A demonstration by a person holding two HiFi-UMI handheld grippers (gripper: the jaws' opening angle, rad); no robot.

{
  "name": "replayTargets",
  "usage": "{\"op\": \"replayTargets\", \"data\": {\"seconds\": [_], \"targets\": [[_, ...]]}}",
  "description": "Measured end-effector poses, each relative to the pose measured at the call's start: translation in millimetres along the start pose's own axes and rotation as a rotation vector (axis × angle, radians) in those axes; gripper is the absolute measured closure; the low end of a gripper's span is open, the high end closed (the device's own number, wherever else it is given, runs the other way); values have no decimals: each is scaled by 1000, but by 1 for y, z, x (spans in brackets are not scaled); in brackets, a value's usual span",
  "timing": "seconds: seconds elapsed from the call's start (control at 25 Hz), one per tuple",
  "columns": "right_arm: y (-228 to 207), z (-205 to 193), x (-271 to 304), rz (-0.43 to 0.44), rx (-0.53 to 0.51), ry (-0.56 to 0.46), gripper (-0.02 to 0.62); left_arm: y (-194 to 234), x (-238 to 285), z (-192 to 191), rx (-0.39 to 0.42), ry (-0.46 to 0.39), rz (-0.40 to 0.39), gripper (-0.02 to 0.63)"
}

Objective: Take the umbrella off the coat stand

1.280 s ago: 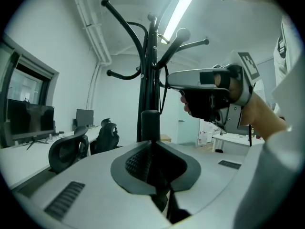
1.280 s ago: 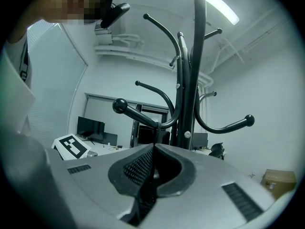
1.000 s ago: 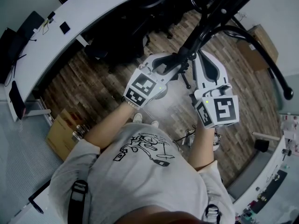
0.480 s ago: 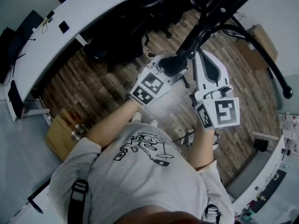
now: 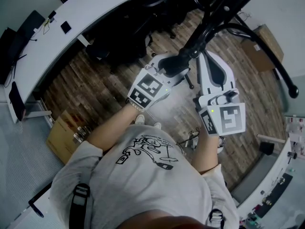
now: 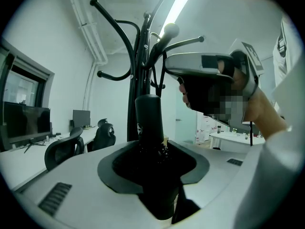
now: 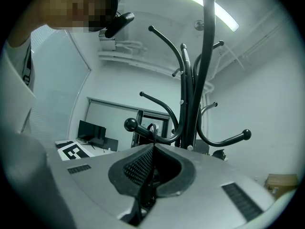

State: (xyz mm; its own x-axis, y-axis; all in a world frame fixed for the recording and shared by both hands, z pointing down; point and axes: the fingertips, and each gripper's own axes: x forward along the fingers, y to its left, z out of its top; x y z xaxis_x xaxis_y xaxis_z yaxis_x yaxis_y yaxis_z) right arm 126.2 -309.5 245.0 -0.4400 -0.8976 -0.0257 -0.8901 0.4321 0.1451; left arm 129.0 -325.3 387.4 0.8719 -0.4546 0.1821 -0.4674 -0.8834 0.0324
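Here the umbrella [image 6: 148,123] stands upright, long axis vertical.

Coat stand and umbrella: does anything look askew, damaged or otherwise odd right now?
Nothing stands out. The coat stand looks upright. The folded black umbrella stands upright between the jaws of the left gripper, which have just been closing, with gaps showing on both sides of it. The jaws of the right gripper are together.

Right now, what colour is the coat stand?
Black; coat stand clearest in the right gripper view.
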Motion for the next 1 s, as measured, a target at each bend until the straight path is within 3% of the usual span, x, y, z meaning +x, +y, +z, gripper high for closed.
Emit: {"op": "replayTargets", "data": {"seconds": [1.0], "targets": [[32,22,-22,53,-24,-53,583,-16,-38,24,-1,-48,29,405]]}}
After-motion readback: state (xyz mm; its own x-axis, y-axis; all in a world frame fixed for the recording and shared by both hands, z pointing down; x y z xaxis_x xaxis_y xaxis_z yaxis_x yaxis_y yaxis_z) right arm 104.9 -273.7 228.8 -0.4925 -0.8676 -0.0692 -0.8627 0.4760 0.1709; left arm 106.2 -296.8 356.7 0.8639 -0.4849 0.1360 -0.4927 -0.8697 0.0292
